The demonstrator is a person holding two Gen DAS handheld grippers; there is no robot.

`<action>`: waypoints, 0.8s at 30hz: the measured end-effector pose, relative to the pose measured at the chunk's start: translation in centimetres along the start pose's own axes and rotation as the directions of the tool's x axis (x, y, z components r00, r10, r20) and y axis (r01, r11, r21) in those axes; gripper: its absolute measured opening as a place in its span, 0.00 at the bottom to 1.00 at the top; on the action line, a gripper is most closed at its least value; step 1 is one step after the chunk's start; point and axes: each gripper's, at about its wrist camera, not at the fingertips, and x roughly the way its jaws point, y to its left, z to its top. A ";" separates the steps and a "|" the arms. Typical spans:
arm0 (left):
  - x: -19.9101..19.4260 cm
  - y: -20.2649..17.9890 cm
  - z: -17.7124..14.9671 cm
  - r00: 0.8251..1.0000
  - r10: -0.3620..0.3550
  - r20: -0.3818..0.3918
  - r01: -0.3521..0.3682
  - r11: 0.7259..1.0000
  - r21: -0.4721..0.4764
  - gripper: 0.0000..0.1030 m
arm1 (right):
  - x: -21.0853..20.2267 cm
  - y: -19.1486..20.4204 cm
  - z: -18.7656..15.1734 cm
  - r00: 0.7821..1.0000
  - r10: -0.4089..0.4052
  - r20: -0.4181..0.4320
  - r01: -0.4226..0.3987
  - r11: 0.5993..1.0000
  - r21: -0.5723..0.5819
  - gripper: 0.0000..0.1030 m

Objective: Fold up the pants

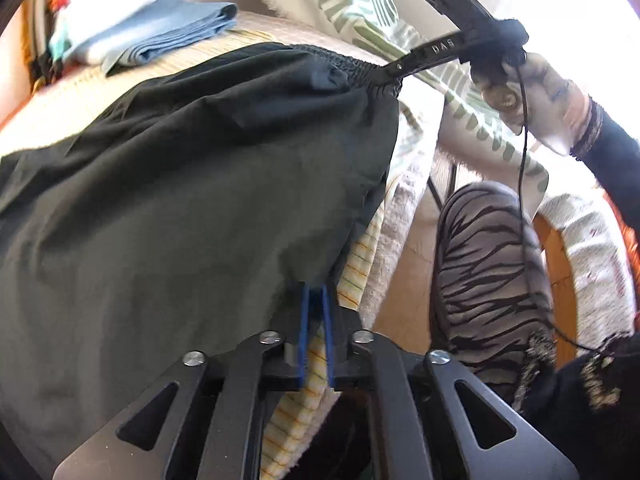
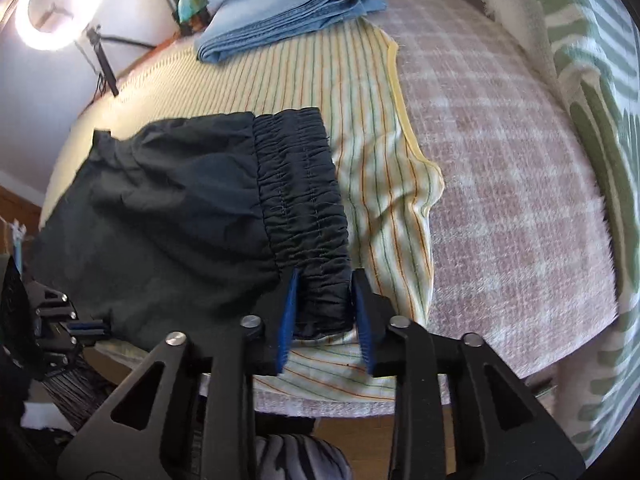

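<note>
Black pants (image 1: 200, 180) lie spread on the striped sheet (image 2: 320, 80) of a bed, with the gathered elastic waistband (image 2: 304, 184) toward the right hand. My right gripper (image 2: 326, 276) straddles the near end of the waistband; its blue pads (image 2: 286, 320) stand a little apart from the bunched fabric, so it is open. In the left wrist view the same gripper (image 1: 394, 69) touches the waistband's corner. My left gripper (image 1: 316, 286) sits at the pants' side edge, its pads only a narrow gap apart, with the dark cloth at their tips. The left gripper (image 2: 102, 326) also shows at the pants' lower left corner.
Folded blue cloth (image 2: 288, 12) rests at the bed's far end. A pink checked blanket (image 2: 500, 160) lies right of the sheet, and green-patterned fabric (image 2: 592, 100) stands beyond it. A ring light (image 2: 56, 4) glows at the far left. The person's striped trouser leg (image 1: 492, 260) is beside the bed edge.
</note>
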 end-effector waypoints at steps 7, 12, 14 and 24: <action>-6.6 3.6 1.0 0.990 0.047 0.135 -0.029 0.991 -0.132 0.40 | -3.5 1.9 4.5 0.980 0.074 0.184 -0.056 0.993 -0.103 0.62; -9.4 9.2 2.8 0.959 0.216 0.185 -0.170 0.956 -0.238 0.48 | -1.0 6.3 9.2 0.968 0.187 0.167 -0.144 0.959 -0.242 0.62; -9.9 11.7 2.7 0.943 0.276 0.187 -0.218 0.935 -0.278 0.49 | 1.2 8.6 11.0 0.968 0.216 0.125 -0.170 0.938 -0.302 0.62; -10.9 19.4 -2.9 0.890 0.446 0.091 -0.352 0.801 -0.483 0.49 | 11.3 16.5 14.5 0.969 0.231 -0.083 -0.243 0.852 -0.463 0.62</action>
